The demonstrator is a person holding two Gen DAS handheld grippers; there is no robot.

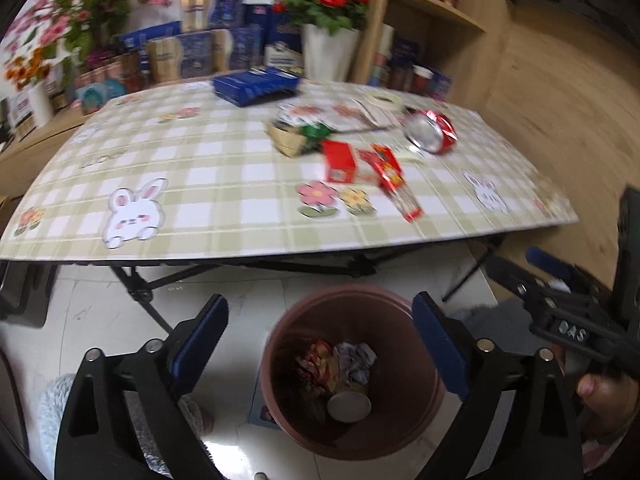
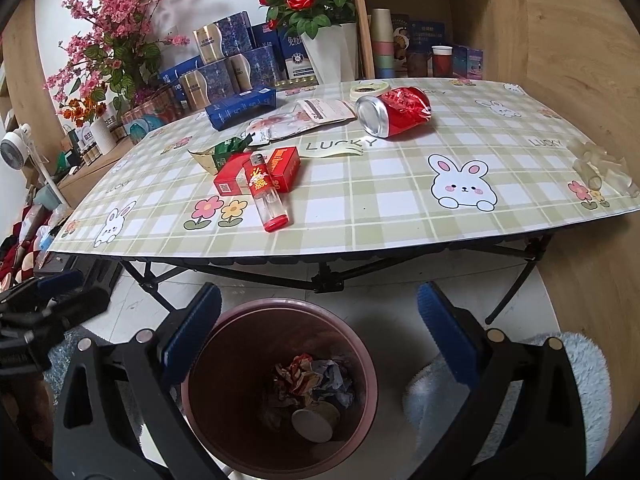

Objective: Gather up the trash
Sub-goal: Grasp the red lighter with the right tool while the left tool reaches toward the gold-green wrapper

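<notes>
Both tools are held over the round reddish-brown plastic waste bin (image 2: 280, 380) on the white tiled floor, in front of the folding table with the green-checked bunny tablecloth (image 2: 400, 208).

The left gripper (image 1: 320, 344) is spread wide, nothing between its blue-padded fingers (image 1: 440, 344). The right gripper (image 2: 320, 336) is likewise spread and empty. Crumpled wrappers (image 2: 312, 376) and a small paper cup (image 2: 316, 420) already lie at the bin's bottom.

Trash left on the table:
- dented red drink can (image 2: 394, 110), lying on its side
- red-capped clear plastic lighter (image 2: 268, 196), resting partly on the red cigarette packs (image 2: 260, 170)
- green and gold foil wrapper (image 2: 224, 152)
- white printed pouches (image 2: 304, 118)
- roll of tape (image 2: 368, 89), far side
- clear crumpled plastic (image 2: 604, 172), at the table's right edge

Risks judged from here:
- The can is round and on its side; a glancing touch could set it rolling off the table edge.
- The lighter is slim and smooth; it could slip from the pads or be pushed off the packs, and hard squeezing is best avoided.
- The clear plastic is hard to see and near the edge; it may be overlooked or knocked to the floor.
- The blue boxes (image 2: 240, 108) may not be trash; a wrong pick is possible.
- The bin sits close between both tools and looks light; it could be bumped and tipped.
- The grippers are close together; a collision is possible when reaching.
</notes>
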